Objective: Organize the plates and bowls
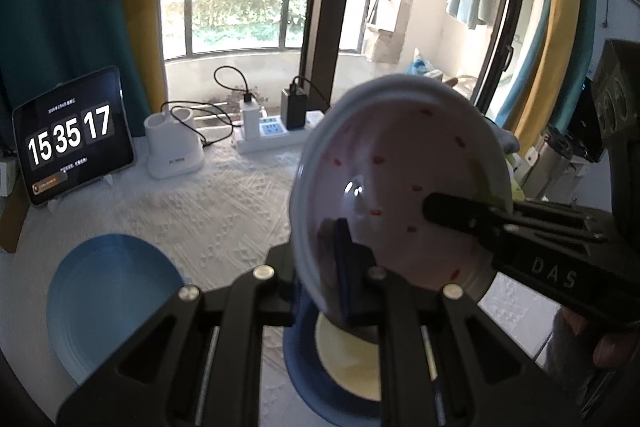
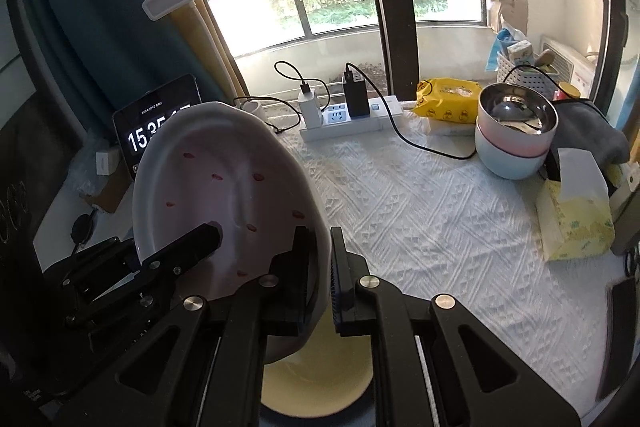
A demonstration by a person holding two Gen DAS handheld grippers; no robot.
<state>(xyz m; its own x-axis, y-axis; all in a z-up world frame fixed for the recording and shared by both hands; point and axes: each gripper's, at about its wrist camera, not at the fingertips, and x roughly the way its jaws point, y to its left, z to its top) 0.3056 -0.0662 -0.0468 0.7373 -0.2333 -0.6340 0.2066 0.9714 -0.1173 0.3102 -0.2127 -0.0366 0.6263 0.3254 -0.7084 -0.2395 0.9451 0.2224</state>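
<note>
A white plate with red specks is held tilted on edge in the air. My left gripper is shut on its near rim. My right gripper is shut on its rim from the other side; it shows in the left wrist view as a black finger over the plate's face. The same plate fills the left of the right wrist view. Below it lies a yellow plate on a dark blue plate. A light blue plate lies flat to the left.
Stacked bowls, pink over pale blue, stand at the back right with a steel bowl inside. A tissue box, yellow wipes pack, power strip, tablet clock and white lamp base ring the white cloth.
</note>
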